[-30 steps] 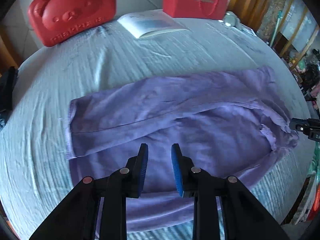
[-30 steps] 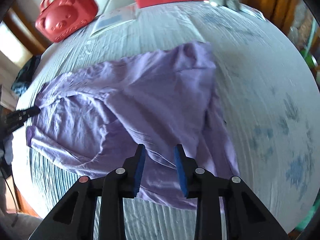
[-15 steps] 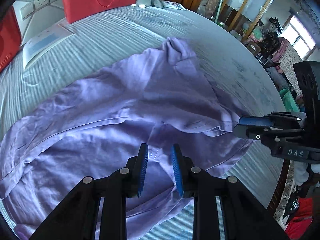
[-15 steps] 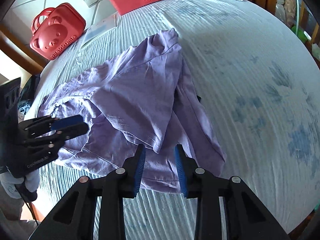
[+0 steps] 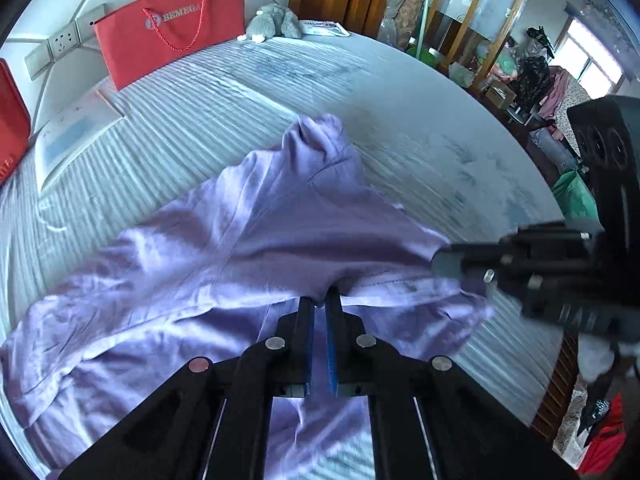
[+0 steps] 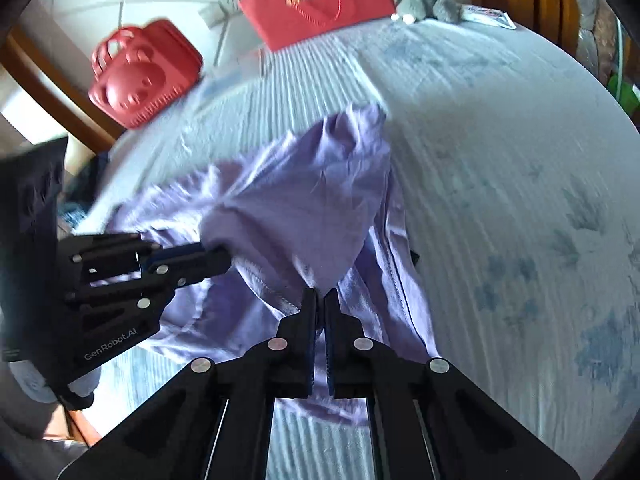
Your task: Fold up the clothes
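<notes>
A purple garment (image 5: pixel 240 248) lies crumpled across the striped bed sheet (image 5: pixel 400 100). In the left wrist view my left gripper (image 5: pixel 319 301) points down at the garment's near fold, its jaws closing with a ridge of purple cloth pinched between the blue pads. My right gripper (image 5: pixel 438 258) comes in from the right there and bites the same edge a short way off. In the right wrist view the right gripper (image 6: pixel 320 296) has its jaws closing on a peak of the garment (image 6: pixel 300 200), and the left gripper (image 6: pixel 218 257) grips the cloth from the left.
A red paper bag (image 5: pixel 172 24), a grey plush toy (image 5: pixel 274 22) and a white booklet (image 5: pixel 76 136) sit at the head of the bed. A red bear-faced case (image 6: pixel 140 76) stands at the far left. The bed's right edge drops to a cluttered floor.
Both grippers went from open above the garment to pinched on its near edge. The left one swept right along the cloth toward the right one. The cloth between them now rises in a fold.
</notes>
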`<state>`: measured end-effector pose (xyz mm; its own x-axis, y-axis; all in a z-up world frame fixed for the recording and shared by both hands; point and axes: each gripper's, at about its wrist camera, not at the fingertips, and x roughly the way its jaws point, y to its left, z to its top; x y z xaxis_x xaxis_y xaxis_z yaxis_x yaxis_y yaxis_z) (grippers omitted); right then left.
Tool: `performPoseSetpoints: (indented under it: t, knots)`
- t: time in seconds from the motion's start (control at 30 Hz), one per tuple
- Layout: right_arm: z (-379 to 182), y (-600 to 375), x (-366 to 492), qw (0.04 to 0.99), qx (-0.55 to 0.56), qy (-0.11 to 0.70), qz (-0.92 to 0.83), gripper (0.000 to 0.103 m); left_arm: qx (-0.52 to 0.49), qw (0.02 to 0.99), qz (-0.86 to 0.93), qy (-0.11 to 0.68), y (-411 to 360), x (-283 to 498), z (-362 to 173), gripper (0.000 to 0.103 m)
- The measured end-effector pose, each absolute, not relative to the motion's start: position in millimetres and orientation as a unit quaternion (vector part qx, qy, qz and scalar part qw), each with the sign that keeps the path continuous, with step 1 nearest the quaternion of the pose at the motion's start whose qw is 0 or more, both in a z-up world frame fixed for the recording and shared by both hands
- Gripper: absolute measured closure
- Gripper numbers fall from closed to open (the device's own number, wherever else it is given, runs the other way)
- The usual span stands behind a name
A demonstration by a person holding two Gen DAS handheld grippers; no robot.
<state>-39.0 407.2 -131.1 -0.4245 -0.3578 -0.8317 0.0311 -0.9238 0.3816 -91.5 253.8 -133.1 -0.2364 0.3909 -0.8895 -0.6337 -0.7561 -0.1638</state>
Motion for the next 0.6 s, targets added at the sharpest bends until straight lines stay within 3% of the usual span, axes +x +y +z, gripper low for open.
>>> performPoseSetpoints:
  t: [0.1,0.13,0.17,0.2,0.23,0.4,0.6]
  knots:
    - [-133,414,-25,0.115,0.554,-0.161,-0.808,0.099,-0.548,0.337,0.755,0.126,242,-80,-136,0.097]
    - [-137,415,-22,0.105,0.568,-0.155,-0.801,0.092,-0.558,0.341,0.745,0.131,239,-76,-140,0.095]
    - [-144,417,-20,0.088,0.583,-0.144,-0.795,0.085,-0.564,0.342,0.74,0.135,235,-72,-143,0.086]
    - [-149,419,-19,0.076,0.591,-0.143,-0.79,0.085,-0.567,0.338,0.738,0.137,233,-70,-145,0.075]
    - [-152,423,-18,0.069,0.593,-0.153,-0.787,0.085,-0.569,0.336,0.738,0.136,231,-69,-147,0.072]
    - [-140,425,-29,0.077,0.556,-0.17,-0.81,0.085,-0.551,0.316,0.765,0.106,212,-77,-130,0.071]
    - [-124,421,-63,0.046,0.543,-0.134,-0.827,0.085,-0.529,0.287,0.796,0.071,192,-89,-118,0.071]
